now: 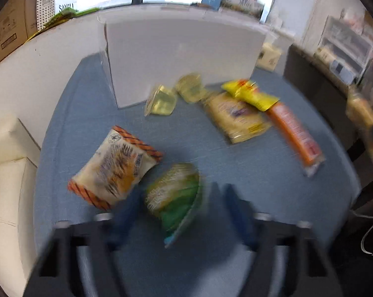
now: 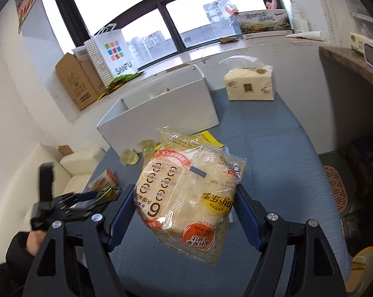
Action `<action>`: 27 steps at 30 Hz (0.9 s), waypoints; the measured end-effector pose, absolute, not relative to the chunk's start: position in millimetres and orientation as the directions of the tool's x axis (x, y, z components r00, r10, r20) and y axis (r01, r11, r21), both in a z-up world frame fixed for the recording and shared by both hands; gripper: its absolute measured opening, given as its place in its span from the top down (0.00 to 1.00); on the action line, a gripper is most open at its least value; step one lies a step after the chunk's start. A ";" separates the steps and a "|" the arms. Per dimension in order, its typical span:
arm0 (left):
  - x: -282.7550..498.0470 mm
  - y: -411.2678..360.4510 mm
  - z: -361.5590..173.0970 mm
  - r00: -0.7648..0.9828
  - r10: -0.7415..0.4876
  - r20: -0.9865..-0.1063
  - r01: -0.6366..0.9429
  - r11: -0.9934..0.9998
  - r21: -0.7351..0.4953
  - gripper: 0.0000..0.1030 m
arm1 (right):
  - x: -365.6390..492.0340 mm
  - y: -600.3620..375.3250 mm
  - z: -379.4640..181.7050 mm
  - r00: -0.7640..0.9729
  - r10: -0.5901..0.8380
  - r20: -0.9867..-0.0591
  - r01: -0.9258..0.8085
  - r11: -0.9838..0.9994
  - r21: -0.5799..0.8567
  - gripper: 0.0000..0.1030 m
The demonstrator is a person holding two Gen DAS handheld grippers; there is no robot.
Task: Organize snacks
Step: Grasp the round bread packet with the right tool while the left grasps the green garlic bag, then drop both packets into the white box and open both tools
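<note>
At frame centre the right gripper (image 2: 185, 208) clamps the rice-cracker pack (image 2: 186, 195); carry it level over the white box (image 2: 161, 109). The left gripper (image 1: 179, 212) straddles the green snack packet (image 1: 176, 195), grip unclear.

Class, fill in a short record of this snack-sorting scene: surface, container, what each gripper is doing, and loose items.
surface: blue table
container: white box, open top
right gripper: shut on a rice cracker pack, lifted above the table
left gripper: green snack bag between its fingers; blur hides contact
loose items: orange-striped bag, orange tube pack, yellow packet
behind: tissue pack
</note>
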State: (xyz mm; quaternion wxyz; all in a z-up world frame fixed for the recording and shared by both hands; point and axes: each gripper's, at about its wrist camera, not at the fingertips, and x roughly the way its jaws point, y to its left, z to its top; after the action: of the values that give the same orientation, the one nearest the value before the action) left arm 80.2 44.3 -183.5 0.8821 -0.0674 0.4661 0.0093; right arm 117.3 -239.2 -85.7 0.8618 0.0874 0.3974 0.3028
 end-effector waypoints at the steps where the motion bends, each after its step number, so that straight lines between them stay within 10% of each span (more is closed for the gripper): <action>1: 80.2 44.3 -182.0 0.575 -0.051 -0.817 -0.073 0.991 -0.112 0.48 | 116.6 -238.2 -85.8 0.502 0.590 -0.632 -0.454 0.802 0.388 0.22; 13: 51.6 55.2 -115.3 0.722 -0.231 -0.652 0.011 0.946 -0.323 0.50 | 117.4 -226.0 -82.2 0.496 0.610 -0.618 -0.487 0.785 0.384 0.22; 27: 150.3 96.4 -25.9 0.833 -0.158 -0.531 0.000 0.958 -0.285 0.50 | 236.8 -142.2 -12.9 0.536 0.657 -0.530 -0.549 0.748 0.372 0.22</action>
State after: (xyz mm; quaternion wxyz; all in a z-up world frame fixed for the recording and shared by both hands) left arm 150.3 96.4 -25.9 0.9473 -0.1379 0.2861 -0.0417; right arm 236.8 -142.2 -12.9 0.8727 0.0804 0.3356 0.3455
